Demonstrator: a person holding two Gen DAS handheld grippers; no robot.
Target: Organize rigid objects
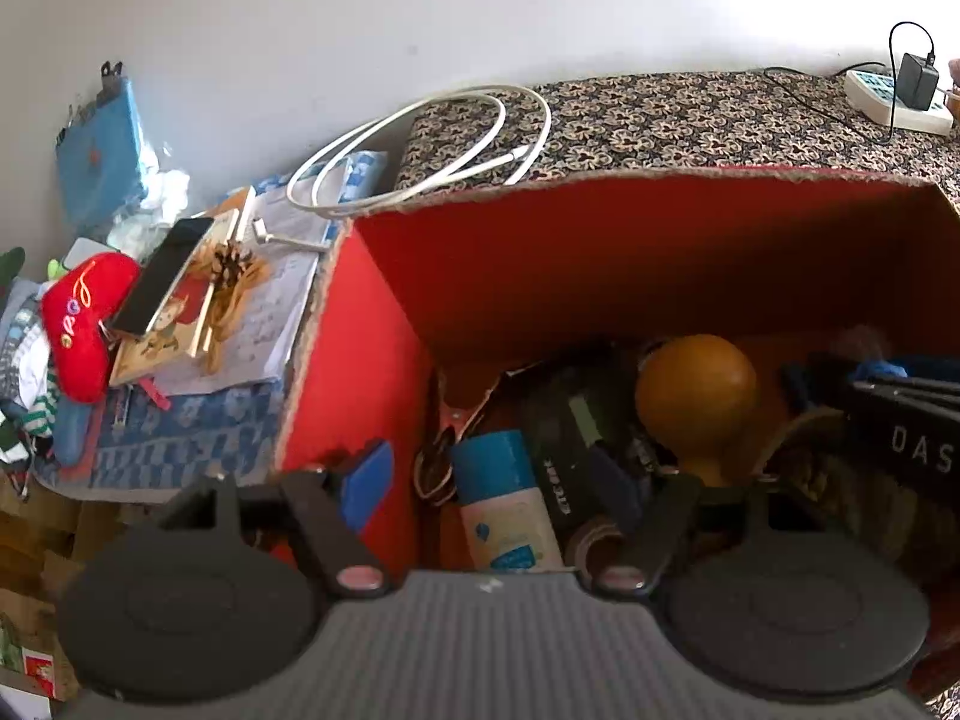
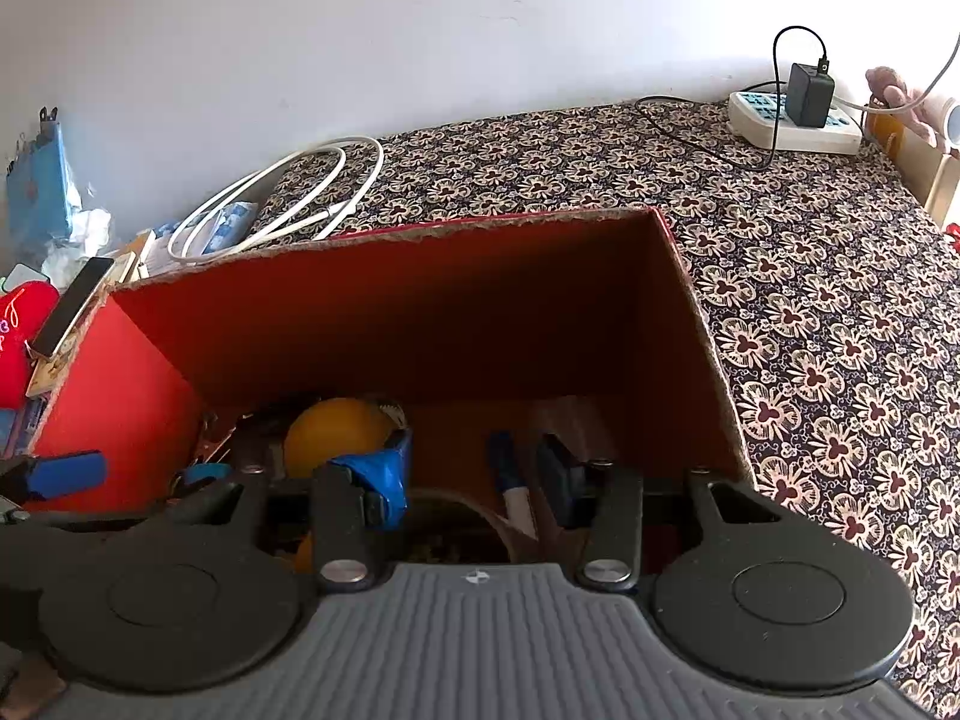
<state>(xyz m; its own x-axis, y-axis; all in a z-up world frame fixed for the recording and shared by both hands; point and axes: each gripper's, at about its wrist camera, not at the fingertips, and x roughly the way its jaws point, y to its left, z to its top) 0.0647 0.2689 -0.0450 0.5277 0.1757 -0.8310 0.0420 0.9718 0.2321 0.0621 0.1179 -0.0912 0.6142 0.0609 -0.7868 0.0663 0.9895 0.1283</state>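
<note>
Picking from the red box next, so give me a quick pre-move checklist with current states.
1. Left gripper fingers apart, nothing between them: ok.
2. Right gripper fingers apart, nothing gripped: ok.
3. Red box open on top: ok.
4. Blue-capped bottle lying just ahead of the left gripper, reachable: ok.
5. Orange ball free of neighbouring clutter: cannot tell.
6. Patterned cloth right of the box bare for set-down: ok.
</note>
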